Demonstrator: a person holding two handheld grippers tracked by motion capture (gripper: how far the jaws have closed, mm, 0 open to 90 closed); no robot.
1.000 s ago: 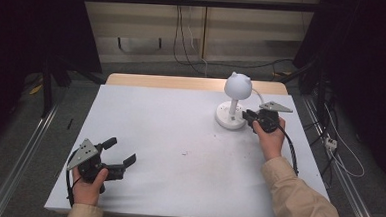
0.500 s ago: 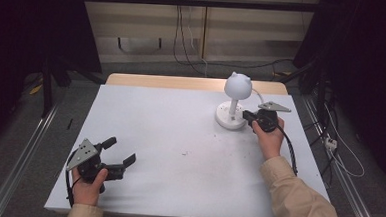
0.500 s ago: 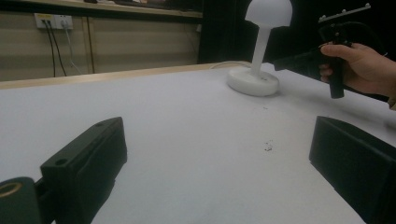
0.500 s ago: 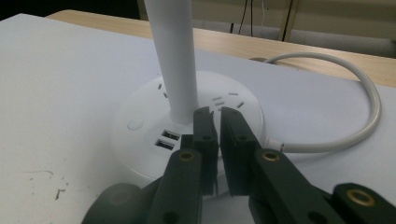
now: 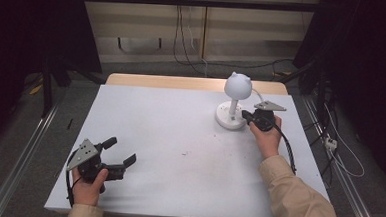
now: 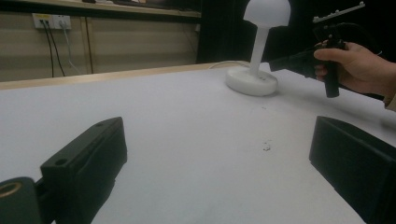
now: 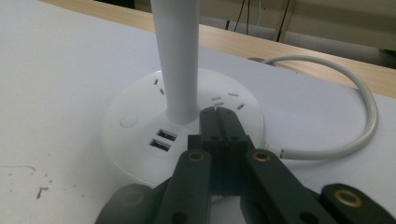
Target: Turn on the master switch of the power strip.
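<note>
The black left gripper (image 5: 117,152) sat near the white bench's (image 5: 169,137) front left corner, fingers spread wide. The black right gripper (image 5: 244,114) hovered towards the back right, fingers having just closed together, empty.

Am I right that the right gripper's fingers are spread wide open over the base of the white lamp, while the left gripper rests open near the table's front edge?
Not quite: the right gripper is shut, its fingers pressed together over the white lamp base, as the right gripper view shows. The left gripper does rest open near the table's front edge.
</note>
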